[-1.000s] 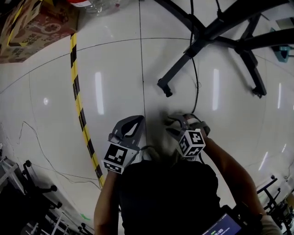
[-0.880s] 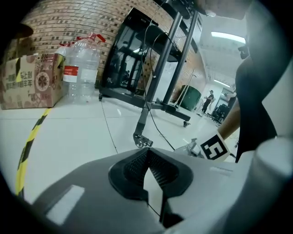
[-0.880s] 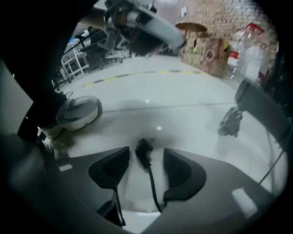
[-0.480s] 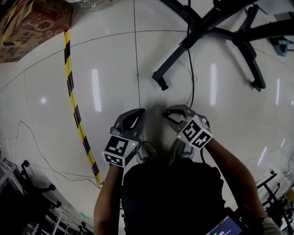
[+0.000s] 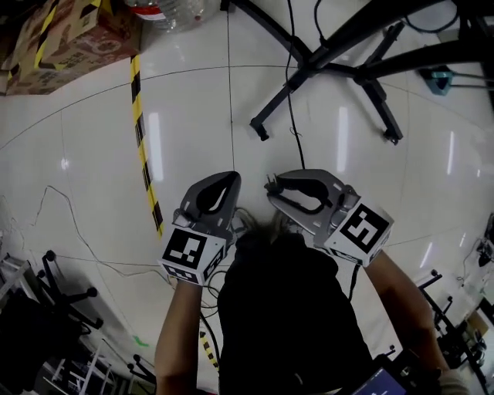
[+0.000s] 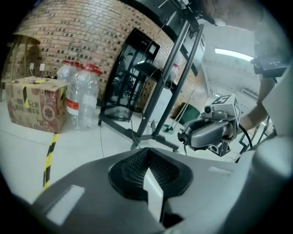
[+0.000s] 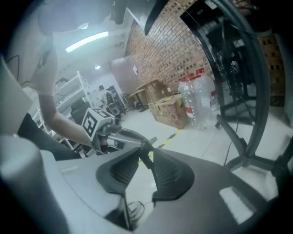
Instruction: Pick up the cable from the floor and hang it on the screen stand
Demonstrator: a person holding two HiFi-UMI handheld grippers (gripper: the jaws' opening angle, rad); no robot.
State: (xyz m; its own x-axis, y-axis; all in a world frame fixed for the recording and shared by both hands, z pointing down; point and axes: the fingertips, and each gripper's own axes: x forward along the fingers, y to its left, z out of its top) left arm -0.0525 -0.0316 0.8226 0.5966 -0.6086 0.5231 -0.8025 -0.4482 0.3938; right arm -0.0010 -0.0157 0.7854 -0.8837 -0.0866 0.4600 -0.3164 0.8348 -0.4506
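Note:
My right gripper is raised over the white floor and shut on the end of the black cable, which is pinched between its jaw tips. Below the jaws more of the cable hangs in loops. A black lead also runs across the floor toward the screen stand, whose black legs spread across the top of the head view. The stand rises ahead in the right gripper view and the left gripper view. My left gripper hovers beside the right one, shut on nothing.
A cardboard box and clear water bottles stand at the far left. Yellow-black tape runs down the floor left of the grippers. A thin wire trails on the floor, and wheeled racks crowd the near left.
The right gripper's jaws closed on the cable end low by the floor, and it has risen with it. The left gripper rose alongside. The stand's legs sit farther up the view.

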